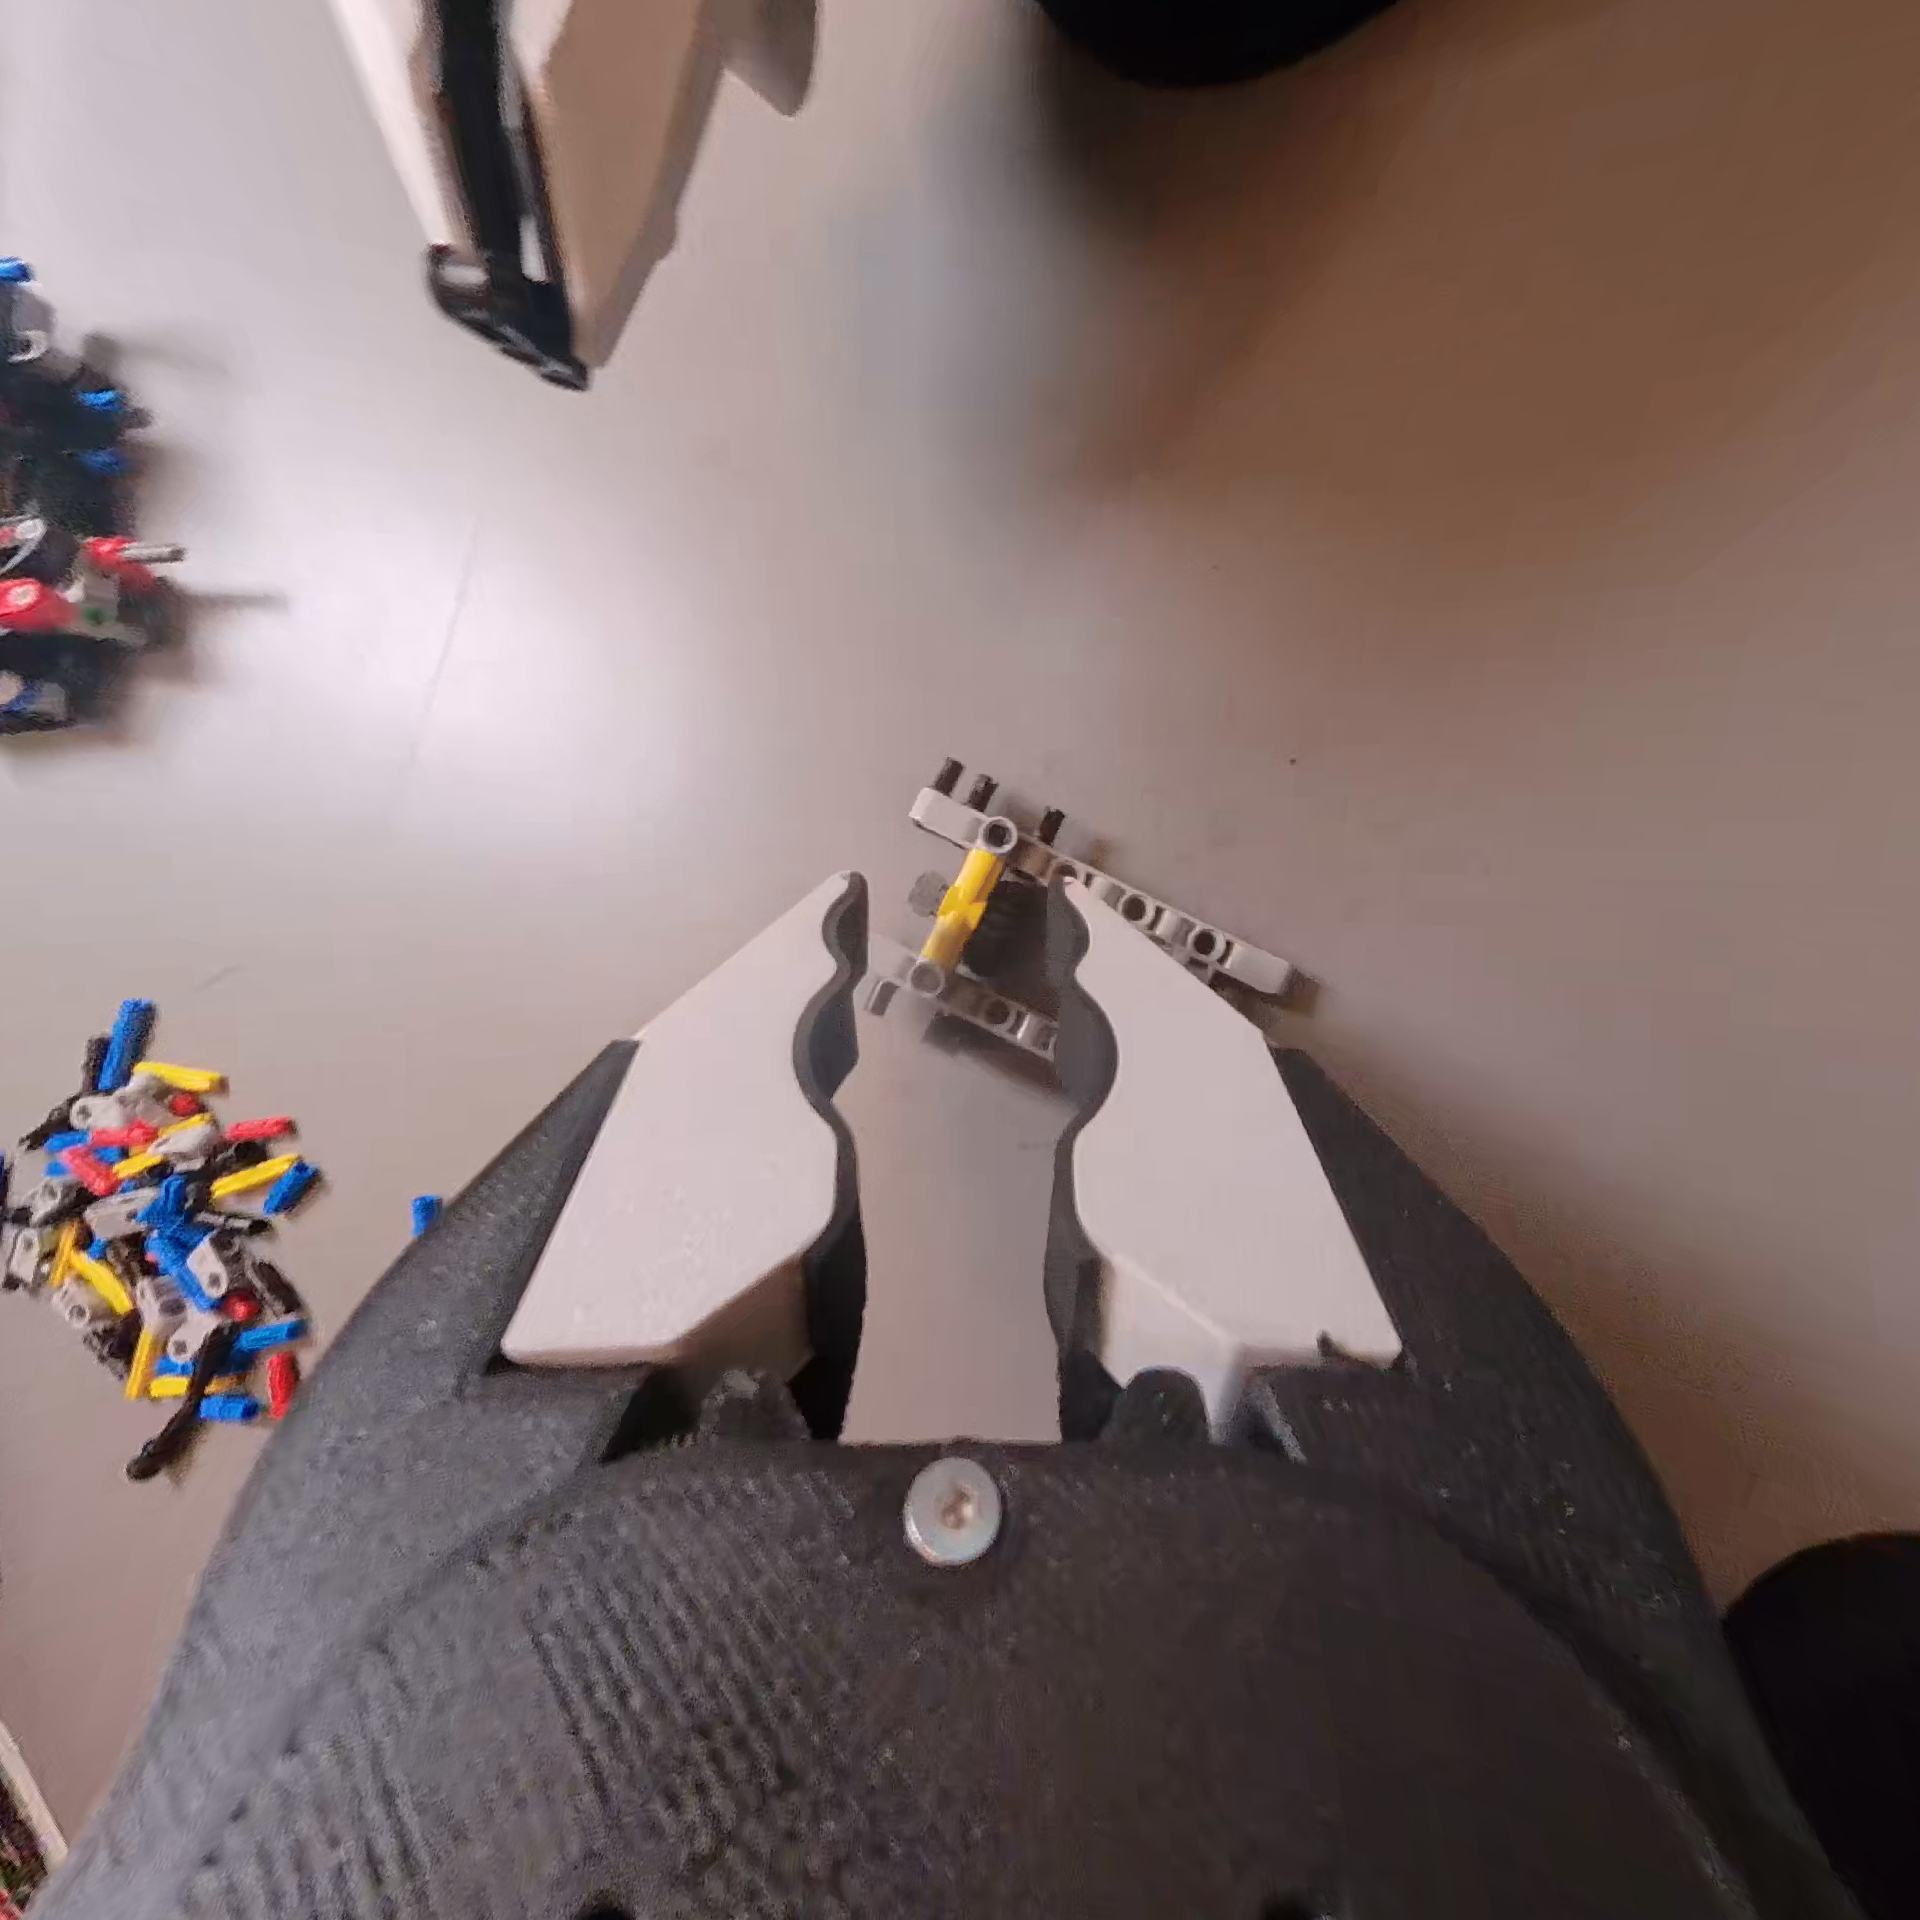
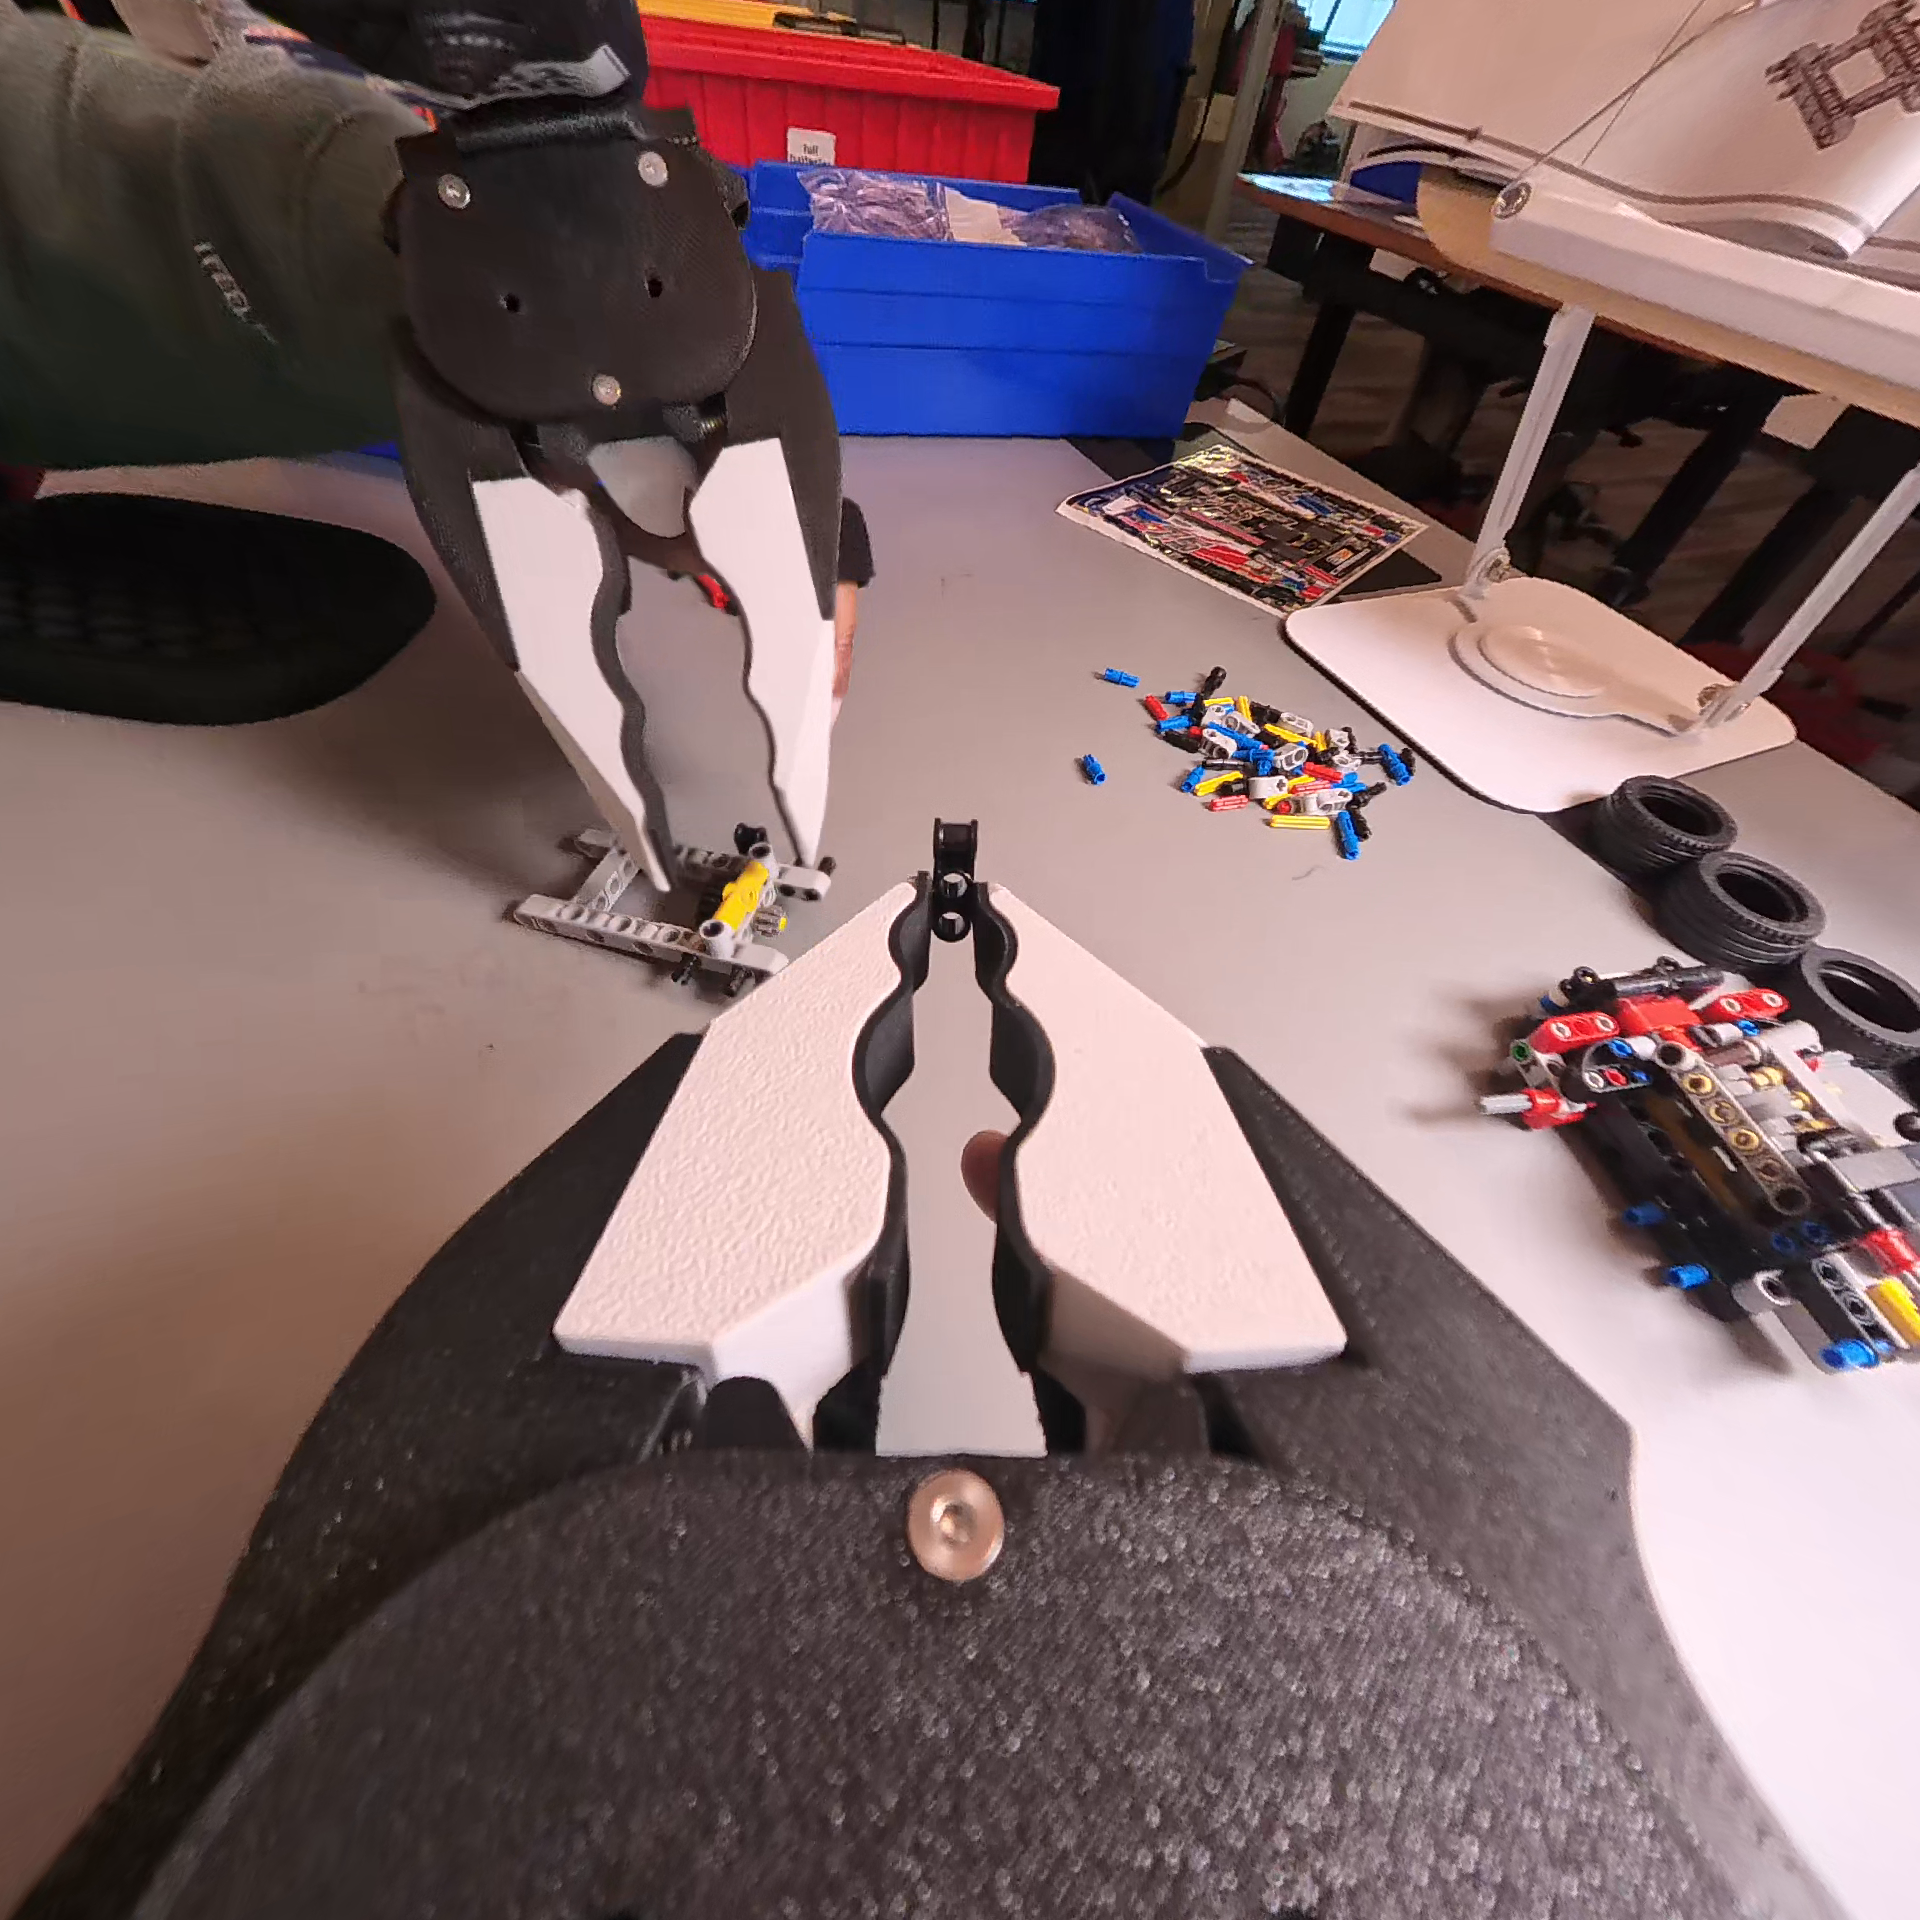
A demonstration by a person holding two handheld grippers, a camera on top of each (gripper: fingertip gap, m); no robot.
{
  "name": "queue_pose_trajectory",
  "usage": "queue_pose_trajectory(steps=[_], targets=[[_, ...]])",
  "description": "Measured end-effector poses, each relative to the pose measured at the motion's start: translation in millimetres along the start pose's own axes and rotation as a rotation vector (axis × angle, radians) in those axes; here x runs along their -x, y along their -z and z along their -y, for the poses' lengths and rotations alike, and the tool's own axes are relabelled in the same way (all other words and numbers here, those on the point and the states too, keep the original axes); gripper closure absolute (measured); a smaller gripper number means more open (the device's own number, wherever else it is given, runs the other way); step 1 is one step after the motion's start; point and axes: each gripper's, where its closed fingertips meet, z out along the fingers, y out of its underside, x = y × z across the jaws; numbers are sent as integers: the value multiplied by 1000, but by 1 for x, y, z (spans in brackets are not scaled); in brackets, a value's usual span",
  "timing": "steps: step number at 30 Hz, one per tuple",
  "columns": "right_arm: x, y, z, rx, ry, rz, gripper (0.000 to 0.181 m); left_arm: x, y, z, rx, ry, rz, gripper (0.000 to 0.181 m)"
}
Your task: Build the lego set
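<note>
A small grey beam frame with a yellow connector and black pins lies flat on the table. My left gripper is open, with its tips down on either side of the yellow part of the frame. In the right wrist view the left gripper stands almost upright over the frame. My right gripper is shut on a small black connector, held just right of the frame and slightly above the table. The right gripper shows blurred at the top of the left wrist view.
A pile of small coloured pins and connectors lies at the far right. A partly built chassis and black tyres are on the right. A sticker sheet, a white booklet stand and blue bins stand behind. The left gripper's tips are roughly 10 centimeters from the right gripper's.
</note>
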Motion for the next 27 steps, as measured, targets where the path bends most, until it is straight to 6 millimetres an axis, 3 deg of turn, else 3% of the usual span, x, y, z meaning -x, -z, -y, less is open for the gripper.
queue_pose_trajectory(steps=[1,8,14,20,27], targets=[[1,0,-1,5,3,3,175,-3,-2,-2,22,-26,-25,149],[12,-4,-7,35,23,48,175,-5,-14,-18,203,-152,-84,149],[25,-7,-10,56,54,93,175,-5,-22,-15,169,-133,-79,156],[37,-7,-9,37,71,151,175,-5,-15,-6,-32,-22,41,157],[70,-14,-8,-9,111,284,175,-9,6,7,-322,161,220,157]])
